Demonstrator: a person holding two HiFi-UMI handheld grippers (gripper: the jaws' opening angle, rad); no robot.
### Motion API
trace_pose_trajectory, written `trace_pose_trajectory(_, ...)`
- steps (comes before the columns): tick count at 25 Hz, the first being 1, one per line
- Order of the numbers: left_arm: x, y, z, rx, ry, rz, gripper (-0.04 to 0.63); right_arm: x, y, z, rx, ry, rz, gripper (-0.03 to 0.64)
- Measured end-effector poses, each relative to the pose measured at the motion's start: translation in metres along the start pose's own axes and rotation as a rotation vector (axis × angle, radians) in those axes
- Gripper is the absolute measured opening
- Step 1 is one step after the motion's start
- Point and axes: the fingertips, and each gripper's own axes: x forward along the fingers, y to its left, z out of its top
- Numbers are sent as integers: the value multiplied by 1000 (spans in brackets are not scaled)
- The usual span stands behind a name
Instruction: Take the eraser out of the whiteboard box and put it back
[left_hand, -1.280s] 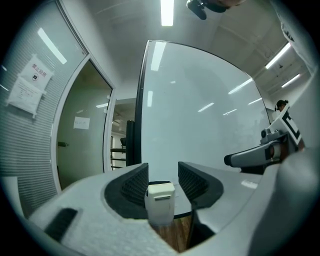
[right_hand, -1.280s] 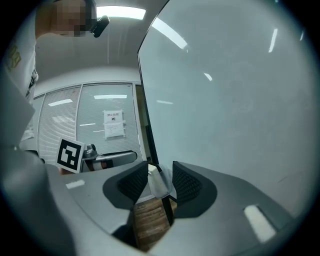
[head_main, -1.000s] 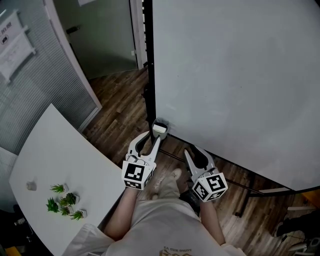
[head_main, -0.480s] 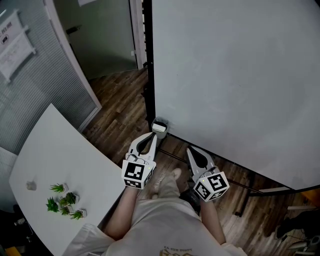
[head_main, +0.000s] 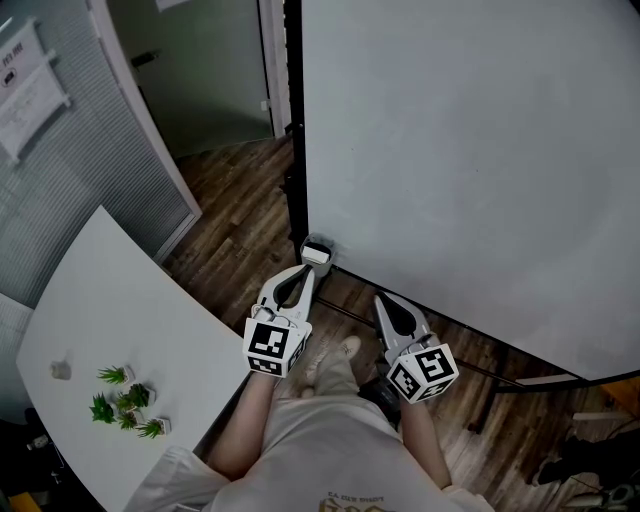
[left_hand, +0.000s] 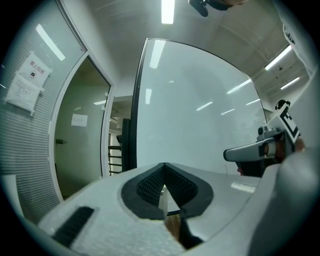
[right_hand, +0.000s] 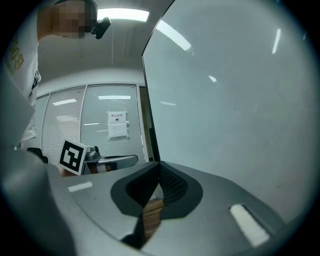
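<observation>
The small dark whiteboard box (head_main: 317, 252) hangs at the lower left corner of the whiteboard (head_main: 470, 150), and a pale block shows inside it. My left gripper (head_main: 307, 271) is shut and empty, its tips just below the box and apart from it. My right gripper (head_main: 382, 299) is also shut and empty, further right beneath the board's lower edge. In the left gripper view the closed jaws (left_hand: 164, 165) face the whiteboard (left_hand: 200, 110), with the right gripper (left_hand: 252, 151) beside them. In the right gripper view the closed jaws (right_hand: 159, 164) face the board (right_hand: 235, 100).
A white table (head_main: 130, 320) with small green plants (head_main: 125, 410) stands at the left. A black board stand post (head_main: 295, 120) rises beside a glass partition (head_main: 60, 150). The floor (head_main: 240, 200) is wood, and the person's shoes (head_main: 335, 360) stand below the grippers.
Both grippers' jaws have gone from open to shut with nothing between them. Neither hand has shifted from its spot below the board.
</observation>
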Motion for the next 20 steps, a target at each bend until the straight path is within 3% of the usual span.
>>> trace_pose_trajectory(20,-4,-2,-1,-5,10,5,-5,-6,6,-1,-40,24,9,11)
